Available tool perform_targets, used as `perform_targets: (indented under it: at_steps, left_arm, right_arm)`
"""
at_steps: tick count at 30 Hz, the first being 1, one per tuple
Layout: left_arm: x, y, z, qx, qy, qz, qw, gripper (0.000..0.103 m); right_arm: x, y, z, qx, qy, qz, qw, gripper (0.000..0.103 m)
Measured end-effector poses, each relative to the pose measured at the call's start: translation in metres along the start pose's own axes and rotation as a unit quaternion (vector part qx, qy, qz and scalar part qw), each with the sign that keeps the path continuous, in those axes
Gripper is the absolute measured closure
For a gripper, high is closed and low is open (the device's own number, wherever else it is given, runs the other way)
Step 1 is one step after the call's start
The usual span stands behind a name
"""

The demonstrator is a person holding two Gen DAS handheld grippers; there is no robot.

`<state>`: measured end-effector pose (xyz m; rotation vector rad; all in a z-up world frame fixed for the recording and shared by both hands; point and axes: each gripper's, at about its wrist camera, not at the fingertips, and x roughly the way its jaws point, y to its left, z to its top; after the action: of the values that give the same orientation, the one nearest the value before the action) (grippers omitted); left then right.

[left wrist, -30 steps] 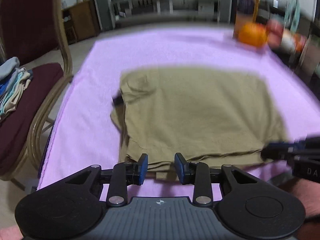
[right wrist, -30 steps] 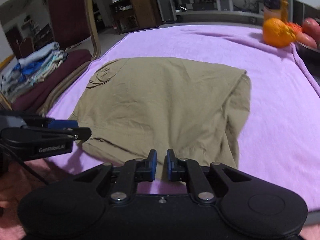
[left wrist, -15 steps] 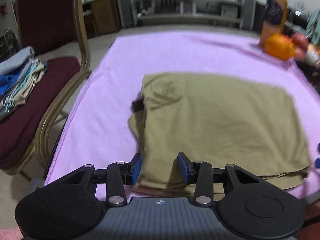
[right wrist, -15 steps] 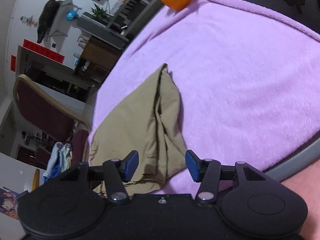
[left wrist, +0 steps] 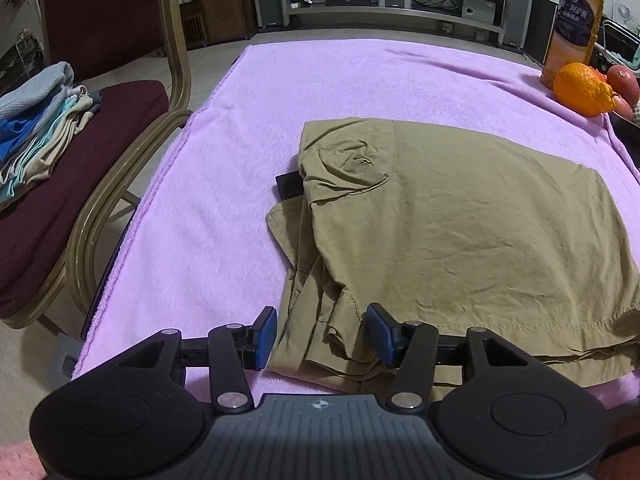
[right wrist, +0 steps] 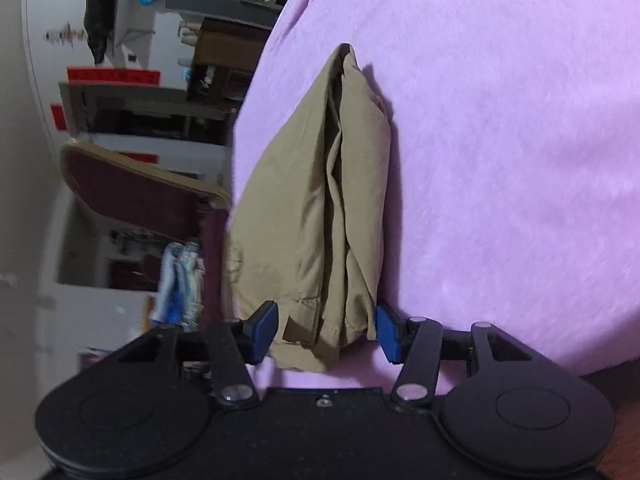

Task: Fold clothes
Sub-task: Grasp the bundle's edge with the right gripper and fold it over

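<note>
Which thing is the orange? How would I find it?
Look at the pink blanket on the table, then its far right corner. Beside the tall juice bottle sits the orange: round, bright and bumpy, unlike the smooth red apples behind it.

Left gripper (left wrist: pixel 322 336) fingers (left wrist: pixel 266 338) spread around the khaki garment's (left wrist: pixel 460 232) near-left corner

khaki garment (left wrist: pixel 460 232): its right edge runs out of the left wrist view; its near hem is hidden behind the gripper body.
black strip (left wrist: pixel 289 185): mostly tucked under the garment, unidentifiable.
folded pile (left wrist: pixel 36 120): cut by the left edge.
room (right wrist: pixel 132 128): smeared with blur.
</note>
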<state>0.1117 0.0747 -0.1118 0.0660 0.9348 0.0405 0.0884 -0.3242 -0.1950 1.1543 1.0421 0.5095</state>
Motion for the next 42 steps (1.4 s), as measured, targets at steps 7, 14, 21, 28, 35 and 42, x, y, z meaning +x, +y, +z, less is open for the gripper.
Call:
perform_targets:
  at_steps: [7,14,21,28,35,42]
  left_arm:
    - [0.001,0.001,0.0,-0.006,0.002,-0.001,1.0,0.049]
    - [-0.001,0.004,0.0,-0.015,0.006,-0.013,0.9998,0.049]
    - [-0.041,0.033,0.005,-0.091,-0.063,-0.081,0.9906,0.06]
    - [-0.061,0.063,0.009,-0.168,-0.102,-0.077,0.9774,0.06]
    - [-0.066,0.059,0.009,-0.158,-0.111,-0.076,0.9783,0.06]
    - [-0.058,0.044,0.009,-0.136,-0.096,-0.067,0.9837,0.06]
  right_arm:
    - [0.021,0.029,-0.021,-0.056,-0.057,-0.038,0.996,0.039]
    - [0.034,0.053,-0.033,-0.071,-0.147,-0.16,0.974,0.086]
    - [0.04,0.158,-0.05,-0.306,-0.199,-0.238,0.9,0.09]
    - [0.027,0.289,-0.077,-0.544,-0.241,-0.25,0.764,0.091]
    - [0.017,0.335,-0.105,-0.675,-0.216,-0.268,0.653,0.092]
    - [0.016,0.312,-0.05,-0.644,-0.149,-0.256,0.705,0.092]
